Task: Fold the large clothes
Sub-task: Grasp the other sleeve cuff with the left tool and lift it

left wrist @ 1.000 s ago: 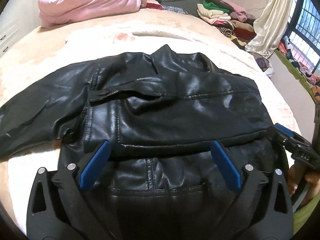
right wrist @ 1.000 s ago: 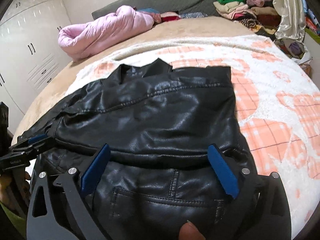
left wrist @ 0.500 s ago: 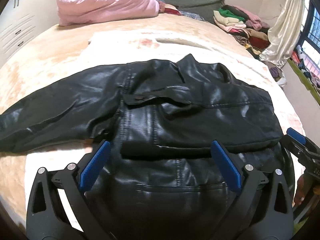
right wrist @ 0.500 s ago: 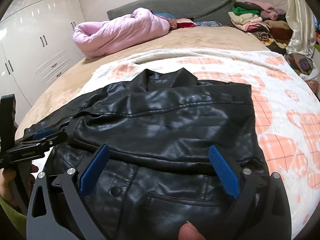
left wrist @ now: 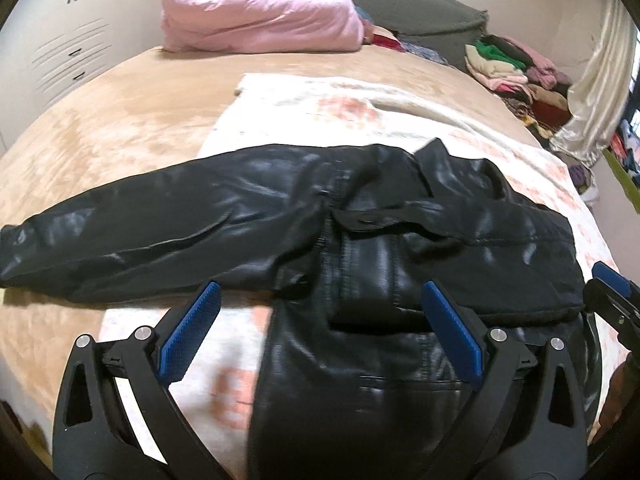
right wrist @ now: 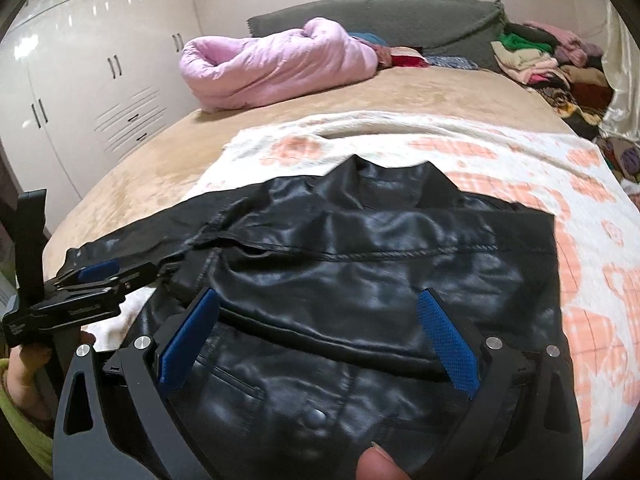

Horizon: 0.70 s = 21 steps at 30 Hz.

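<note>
While we look along the left gripper (left wrist: 320, 344), we see its two blue pads (left wrist: 188, 336) wide apart, with nothing held between them. It hangs low over the near edge of the bed (left wrist: 120, 120), and it points forward over the lower left part of the black jacket (left wrist: 380, 240). One pad is above the white and orange blanket (left wrist: 340, 108), the other is above the jacket body.

We see the jacket lying flat on the blanket, collar away from us. Its right side is folded over the body, and the left sleeve (left wrist: 140, 228) stretches out straight to the left, past the blanket edge onto the tan bed cover.

Our right gripper (right wrist: 320, 340) is also spread wide and holds nothing. It hovers over the lower half of the jacket and points toward the collar (right wrist: 392, 176). A thumb tip (right wrist: 376, 460) shows at the bottom edge of this view. At the left of the same view we see the left gripper from the side, low near the sleeve.

A pink quilt (left wrist: 260, 12) lies at the head of the bed, and a pile of clothes (right wrist: 540, 64) is at the far right.
</note>
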Motion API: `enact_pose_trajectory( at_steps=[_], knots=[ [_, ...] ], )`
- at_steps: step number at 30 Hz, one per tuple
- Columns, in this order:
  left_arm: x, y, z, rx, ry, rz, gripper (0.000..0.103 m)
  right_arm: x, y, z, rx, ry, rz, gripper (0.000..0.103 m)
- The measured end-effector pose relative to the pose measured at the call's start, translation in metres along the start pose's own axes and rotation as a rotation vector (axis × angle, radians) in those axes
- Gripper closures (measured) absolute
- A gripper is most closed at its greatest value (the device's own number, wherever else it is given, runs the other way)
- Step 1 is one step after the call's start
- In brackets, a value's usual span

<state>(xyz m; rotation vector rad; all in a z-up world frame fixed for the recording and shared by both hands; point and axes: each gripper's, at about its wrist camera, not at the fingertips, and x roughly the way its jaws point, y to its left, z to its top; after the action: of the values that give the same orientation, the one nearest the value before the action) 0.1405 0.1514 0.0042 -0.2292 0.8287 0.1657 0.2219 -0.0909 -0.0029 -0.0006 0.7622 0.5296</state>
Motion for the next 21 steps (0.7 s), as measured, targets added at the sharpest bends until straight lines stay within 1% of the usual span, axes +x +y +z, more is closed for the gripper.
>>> enact_pose_trajectory(
  at_steps=[6, 9, 12, 15, 18, 21],
  knots=[
    [-0.005, 0.027, 0.003, -0.050, -0.022, 0.048, 0.009, 0.012, 0.028, 0.011, -0.048, 0.003, 0.027, 0.004],
    [-0.006, 0.041, 0.005, -0.069, -0.034, 0.085, 0.009, 0.020, 0.043, 0.015, -0.073, 0.008, 0.036, 0.004],
    [-0.006, 0.053, 0.006, -0.099, -0.041, 0.099, 0.009, 0.026, 0.054, 0.019, -0.091, 0.012, 0.047, 0.004],
    [-0.008, 0.068, 0.007, -0.142, -0.061, 0.107, 0.009, 0.034, 0.066, 0.022, -0.113, 0.020, 0.061, 0.004],
    [-0.011, 0.085, 0.009, -0.197, -0.095, 0.153, 0.009, 0.041, 0.077, 0.024, -0.130, 0.028, 0.072, 0.004],
    [-0.012, 0.105, 0.009, -0.263, -0.107, 0.178, 0.009, 0.049, 0.086, 0.025, -0.140, 0.039, 0.089, 0.004]
  ],
)
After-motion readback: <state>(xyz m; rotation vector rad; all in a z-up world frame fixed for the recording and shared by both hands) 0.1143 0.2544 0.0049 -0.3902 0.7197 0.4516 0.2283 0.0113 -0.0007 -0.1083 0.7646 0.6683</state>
